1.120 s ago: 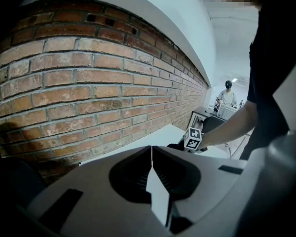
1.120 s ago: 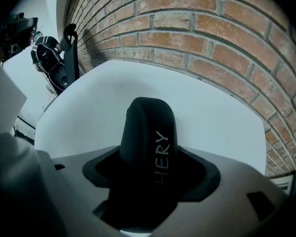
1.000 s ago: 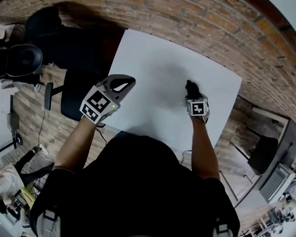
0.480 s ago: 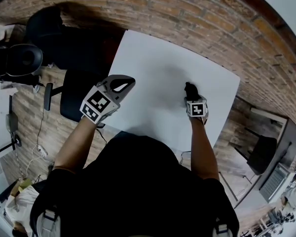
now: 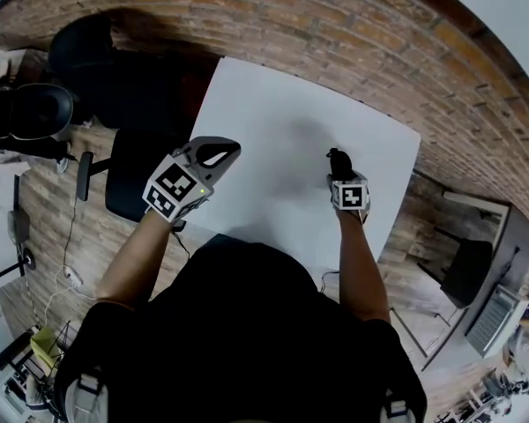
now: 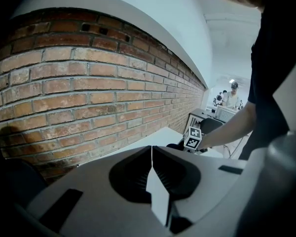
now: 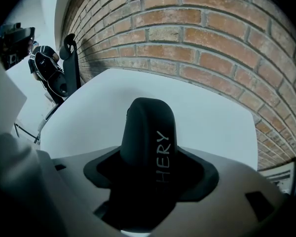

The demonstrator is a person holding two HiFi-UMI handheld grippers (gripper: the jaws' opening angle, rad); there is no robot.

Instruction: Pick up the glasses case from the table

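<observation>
Black, smooth and rounded at the end, the hard-shell glasses case (image 7: 147, 127) with pale lettering along its side is in the right hand-held gripper (image 5: 340, 173). It no longer lies loose on the plain white square worktop (image 5: 273, 113). The right gripper view shows the jaws standing fairly wide and pressing on the case from both sides across its narrow width. They grip it near one end. The long axis of the case runs along the line the gripper points, so its free rounded end juts out past the jaws and tilts down toward the worktop. In the head view the case sits just on the far side of the gripper's marker cube, over the right part of the worktop, short of the red brick wall (image 7: 212, 28). It looks to be clear of the surface, but no view shows the gap under it plainly, so that is a judgement.

The left hand-held gripper (image 6: 152, 152) hangs over the near left edge of the worktop, well apart from the case. Its jaws are closed tip to tip with nothing between them. The right hand is therefore the only one placed to lift the case, and the lift only needs to go straight up with the grip held firm.
</observation>
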